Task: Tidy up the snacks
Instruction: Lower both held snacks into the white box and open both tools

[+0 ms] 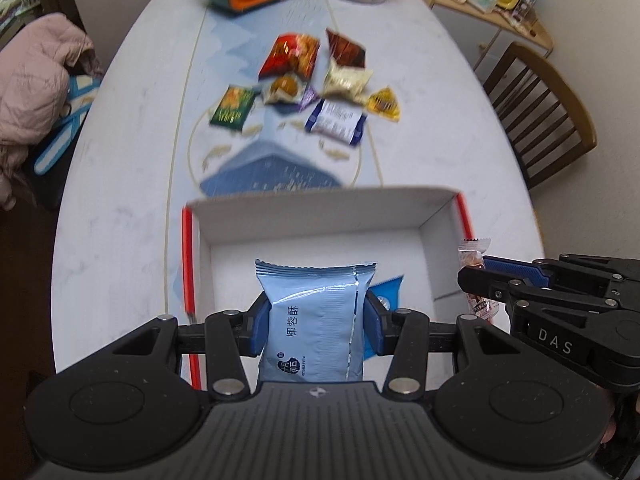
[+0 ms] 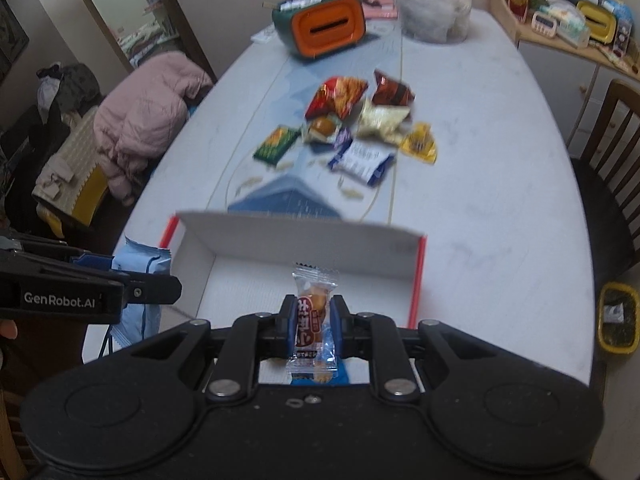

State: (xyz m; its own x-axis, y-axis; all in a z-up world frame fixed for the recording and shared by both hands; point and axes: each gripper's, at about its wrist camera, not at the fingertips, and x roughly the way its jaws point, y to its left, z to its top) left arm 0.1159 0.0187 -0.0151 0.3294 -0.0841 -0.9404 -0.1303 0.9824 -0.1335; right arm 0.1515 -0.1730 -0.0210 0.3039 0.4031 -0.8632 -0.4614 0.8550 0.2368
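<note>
- The left gripper (image 1: 316, 320), jaws clamped on a pale blue foil snack packet (image 1: 316, 312), hangs over the near end of a white cardboard box with red edges (image 1: 320, 204).
- The right gripper (image 2: 313, 322) pinches a small clear-wrapped sweet (image 2: 312, 320) above the same box.
- More loose wrapped snacks (image 1: 312, 84) lie farther along the white table (image 1: 460, 168).
- Best lowered inside the walls, each released well apart.

A pale blue packet (image 1: 316, 320) and a clear-wrapped candy (image 2: 312, 324) hung upright over the open white box (image 1: 320, 204); more snacks (image 1: 312, 80) lay heaped beyond.
</note>
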